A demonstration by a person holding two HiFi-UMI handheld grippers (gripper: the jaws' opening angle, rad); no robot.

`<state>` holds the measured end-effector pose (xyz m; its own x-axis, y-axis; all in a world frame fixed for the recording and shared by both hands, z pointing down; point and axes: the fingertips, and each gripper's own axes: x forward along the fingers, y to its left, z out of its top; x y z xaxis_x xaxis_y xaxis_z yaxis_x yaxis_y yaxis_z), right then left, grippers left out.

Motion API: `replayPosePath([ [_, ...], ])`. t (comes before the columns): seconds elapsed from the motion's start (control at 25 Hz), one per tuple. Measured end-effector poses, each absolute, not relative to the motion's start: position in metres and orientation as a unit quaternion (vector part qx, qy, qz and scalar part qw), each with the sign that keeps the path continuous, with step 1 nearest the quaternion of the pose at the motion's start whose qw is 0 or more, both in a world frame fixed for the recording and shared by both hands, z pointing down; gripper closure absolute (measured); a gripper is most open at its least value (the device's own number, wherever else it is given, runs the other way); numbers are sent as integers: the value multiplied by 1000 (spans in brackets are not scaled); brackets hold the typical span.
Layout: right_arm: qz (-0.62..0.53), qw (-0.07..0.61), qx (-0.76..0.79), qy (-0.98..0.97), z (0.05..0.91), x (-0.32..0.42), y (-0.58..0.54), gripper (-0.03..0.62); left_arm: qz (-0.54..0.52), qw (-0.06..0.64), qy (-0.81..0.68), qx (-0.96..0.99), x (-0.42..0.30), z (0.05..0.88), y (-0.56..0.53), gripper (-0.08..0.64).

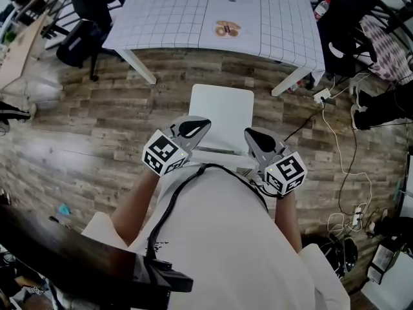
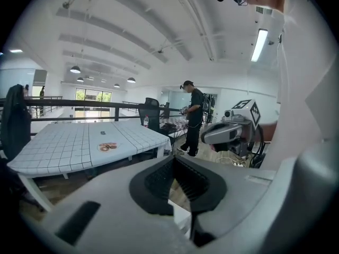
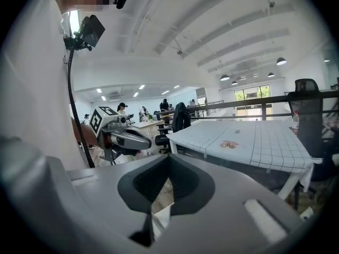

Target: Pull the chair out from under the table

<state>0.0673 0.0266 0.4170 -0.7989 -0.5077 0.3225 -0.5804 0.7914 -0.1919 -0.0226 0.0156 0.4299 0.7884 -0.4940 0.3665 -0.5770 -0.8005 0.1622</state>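
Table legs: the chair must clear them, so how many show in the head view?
2: one leg at the table's near left corner, one at its near right; far legs may be hidden beneath it.

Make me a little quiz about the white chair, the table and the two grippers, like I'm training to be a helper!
1. True or false: the white chair is tucked fully under the table.
2. What is between the jaws of the left gripper? A) the chair's back B) a cable C) nothing
3. Fill in: the right gripper is ____ (open or shut).

Key: 1 false, because the chair stands clear of the table on the wood floor. 2 C. 3 shut.
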Motion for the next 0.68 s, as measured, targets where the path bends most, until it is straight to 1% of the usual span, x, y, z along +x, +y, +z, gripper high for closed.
replayPosePath([
  [0.68, 135, 144, 296, -935, 423, 70, 32, 588, 180, 124, -288, 932, -35, 441, 25, 552],
])
